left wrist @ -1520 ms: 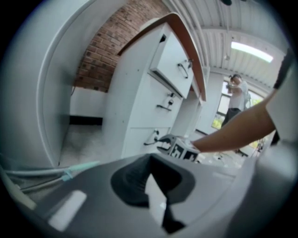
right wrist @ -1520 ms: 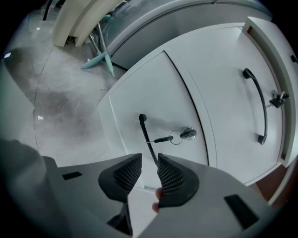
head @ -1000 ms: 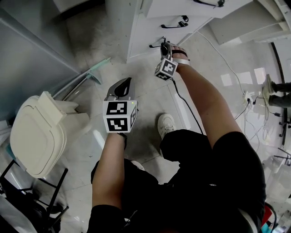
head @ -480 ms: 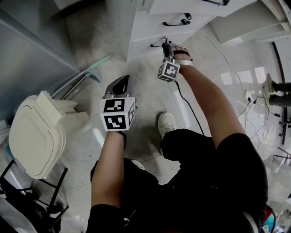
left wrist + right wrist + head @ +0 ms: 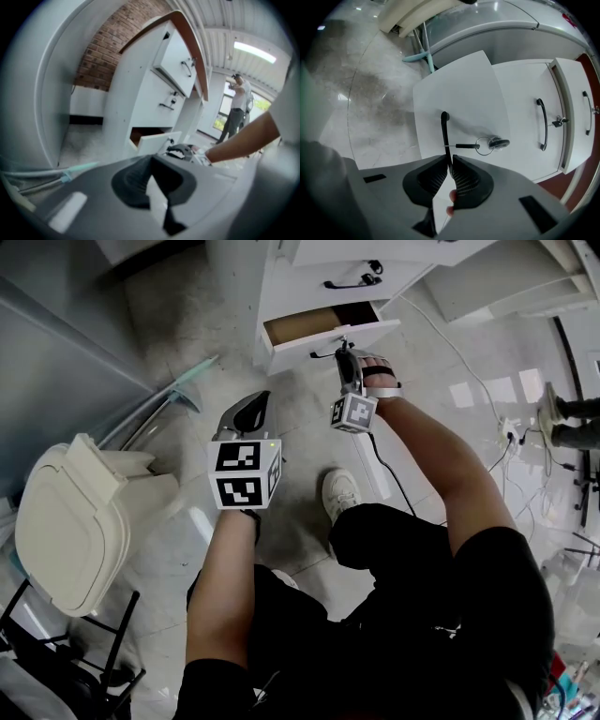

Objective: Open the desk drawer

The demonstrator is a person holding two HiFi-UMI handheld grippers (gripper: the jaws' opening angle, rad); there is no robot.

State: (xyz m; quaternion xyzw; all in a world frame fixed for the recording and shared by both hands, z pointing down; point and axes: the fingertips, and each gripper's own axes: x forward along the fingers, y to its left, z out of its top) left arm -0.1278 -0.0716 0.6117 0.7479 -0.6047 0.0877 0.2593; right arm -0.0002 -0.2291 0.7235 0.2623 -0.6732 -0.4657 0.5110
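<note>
At the white drawer cabinet [image 5: 309, 298], the bottom drawer [image 5: 309, 345] stands partly open, its brown inside showing. Your left gripper [image 5: 255, 411] hangs well short of the cabinet, jaws together on nothing. Your right gripper [image 5: 345, 356] is at the bottom drawer's front, jaws clamped on the thin black handle [image 5: 445, 133], just beside a key [image 5: 465, 146] in the lock.

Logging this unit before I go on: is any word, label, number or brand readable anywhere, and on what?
No readable text in any view.
Left marker cube and right marker cube: black-and-white square patterns only, no letters or digits.
Drawer front, handle, key: no print visible.
</note>
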